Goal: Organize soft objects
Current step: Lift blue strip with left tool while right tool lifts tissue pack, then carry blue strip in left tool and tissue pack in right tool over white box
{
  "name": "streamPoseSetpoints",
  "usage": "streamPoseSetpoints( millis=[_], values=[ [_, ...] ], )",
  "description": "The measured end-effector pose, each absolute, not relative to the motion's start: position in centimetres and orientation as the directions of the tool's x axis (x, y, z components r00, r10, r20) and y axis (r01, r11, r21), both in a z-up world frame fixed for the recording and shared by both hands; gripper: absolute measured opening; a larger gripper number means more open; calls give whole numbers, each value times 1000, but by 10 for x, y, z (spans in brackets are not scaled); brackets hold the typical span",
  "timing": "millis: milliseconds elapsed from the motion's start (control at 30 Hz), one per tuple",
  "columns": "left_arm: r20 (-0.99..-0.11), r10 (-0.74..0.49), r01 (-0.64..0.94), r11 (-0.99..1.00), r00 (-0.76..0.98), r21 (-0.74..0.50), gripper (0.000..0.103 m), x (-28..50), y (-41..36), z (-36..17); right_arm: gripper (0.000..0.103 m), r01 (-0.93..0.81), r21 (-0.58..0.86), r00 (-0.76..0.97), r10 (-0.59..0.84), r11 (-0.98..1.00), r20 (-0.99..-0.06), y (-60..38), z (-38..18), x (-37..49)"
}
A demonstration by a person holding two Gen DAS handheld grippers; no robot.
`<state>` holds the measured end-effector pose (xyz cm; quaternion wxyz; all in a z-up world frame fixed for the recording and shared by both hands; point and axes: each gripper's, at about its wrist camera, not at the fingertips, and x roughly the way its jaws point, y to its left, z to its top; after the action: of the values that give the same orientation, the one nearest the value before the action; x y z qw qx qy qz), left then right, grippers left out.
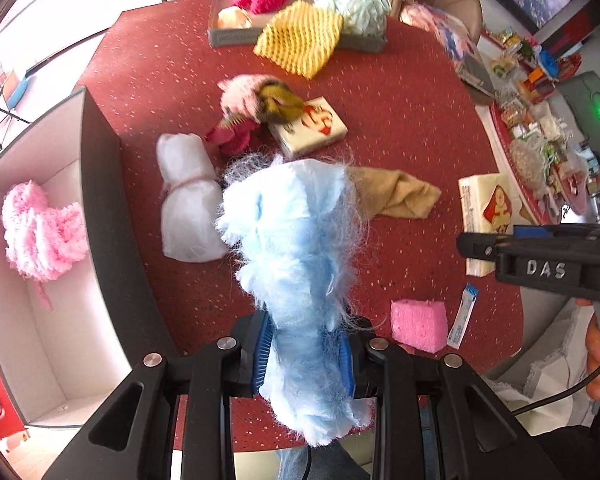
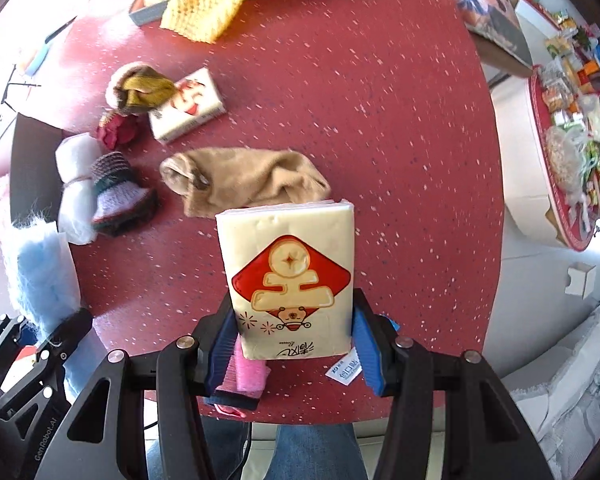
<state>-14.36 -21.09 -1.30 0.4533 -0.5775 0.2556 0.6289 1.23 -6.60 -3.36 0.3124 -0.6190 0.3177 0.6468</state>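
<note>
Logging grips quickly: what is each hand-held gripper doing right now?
Left hand-held gripper: closed on the blue fluff.
Right hand-held gripper: closed on the tissue pack.

Bright daylight floods both views from the left, where the windows [image 1: 28,20] blow out to white. The red table [image 1: 400,128] shows glare at its far left. Strong fisheye curvature bends the edges, with dark corners. Far clutter is slightly soft; near things are sharp.
</note>
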Motion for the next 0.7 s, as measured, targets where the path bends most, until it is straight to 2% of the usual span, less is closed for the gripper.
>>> streamPoseSetpoints(
  millis=[700],
  values=[
    [-907,422,-776,-570,4,-269,30,-200,-263,24,57,-672,-24,-63,90,-740,-994,-106,1,-66]
  ],
)
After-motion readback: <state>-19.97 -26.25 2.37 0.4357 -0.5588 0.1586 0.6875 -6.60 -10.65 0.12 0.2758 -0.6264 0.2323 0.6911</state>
